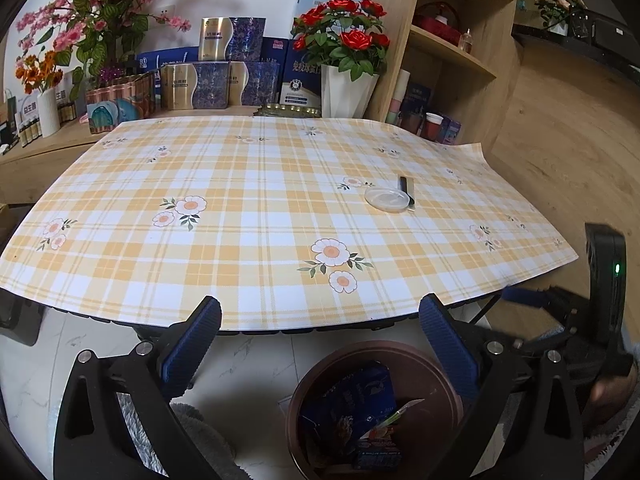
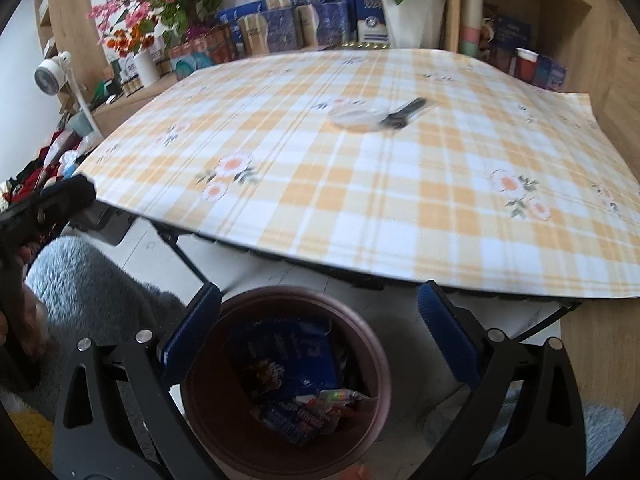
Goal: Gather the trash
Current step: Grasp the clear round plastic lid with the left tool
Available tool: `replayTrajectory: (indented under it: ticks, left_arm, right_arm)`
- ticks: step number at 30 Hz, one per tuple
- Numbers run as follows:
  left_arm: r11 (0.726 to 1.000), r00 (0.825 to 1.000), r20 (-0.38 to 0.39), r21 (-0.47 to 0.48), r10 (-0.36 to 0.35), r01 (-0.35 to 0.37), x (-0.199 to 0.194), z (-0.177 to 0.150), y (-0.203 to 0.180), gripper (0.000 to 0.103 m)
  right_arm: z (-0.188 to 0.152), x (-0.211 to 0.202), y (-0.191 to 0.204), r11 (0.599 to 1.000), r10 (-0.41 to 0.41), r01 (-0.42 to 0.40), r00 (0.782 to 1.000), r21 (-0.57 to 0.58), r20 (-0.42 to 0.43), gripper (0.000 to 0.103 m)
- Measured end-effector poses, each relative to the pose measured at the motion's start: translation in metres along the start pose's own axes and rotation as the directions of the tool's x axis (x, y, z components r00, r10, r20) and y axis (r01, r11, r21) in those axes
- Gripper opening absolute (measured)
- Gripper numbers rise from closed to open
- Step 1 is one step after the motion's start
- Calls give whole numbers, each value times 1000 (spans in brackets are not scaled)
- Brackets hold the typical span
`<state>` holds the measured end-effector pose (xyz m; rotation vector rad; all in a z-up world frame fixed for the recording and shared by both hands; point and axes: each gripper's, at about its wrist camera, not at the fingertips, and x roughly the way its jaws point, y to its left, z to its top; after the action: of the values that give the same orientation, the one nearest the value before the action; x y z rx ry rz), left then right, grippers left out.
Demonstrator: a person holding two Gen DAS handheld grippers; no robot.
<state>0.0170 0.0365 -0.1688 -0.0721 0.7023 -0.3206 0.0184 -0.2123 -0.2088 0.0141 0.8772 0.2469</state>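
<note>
A brown round trash bin stands on the floor below the table's near edge, holding blue packets and wrappers; it also shows in the right wrist view, with wrappers inside. A clear plastic lid with a black utensil in a wrapper lies on the checked tablecloth; both show blurred in the right wrist view, lid and utensil. My left gripper is open and empty above the bin's left side. My right gripper is open and empty over the bin.
Boxes, flower vases and bottles line the counter behind the table. A wooden shelf unit stands at right. A grey fluffy rug lies on the floor left of the bin. The other gripper shows at the right.
</note>
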Motion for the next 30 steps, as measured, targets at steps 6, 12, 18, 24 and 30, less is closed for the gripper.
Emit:
replayTrajectory:
  ticks: [6, 12, 18, 24, 30]
  left_arm:
    - [999, 999, -26, 16, -29, 29, 9, 5, -2, 97]
    - [992, 995, -14, 74, -97, 98, 23, 33, -15, 97]
    - [979, 991, -56, 154, -123, 130, 70, 75, -45, 97]
    - [950, 978, -179, 271, -108, 155, 150, 96, -80, 97]
    - [951, 960, -263, 258, -100, 170, 207, 113, -90, 97]
  right_arm:
    - [13, -5, -26, 998, -12, 11, 1000, 69, 20, 97]
    - [35, -10, -51, 995, -58, 53, 997, 89, 47, 97]
    - [57, -11, -81, 984, -37, 15, 992, 177, 121, 97]
    - [70, -11, -104, 979, -101, 77, 988, 191, 116, 97]
    - [64, -8, -127, 964, -172, 148, 980, 219, 96, 97]
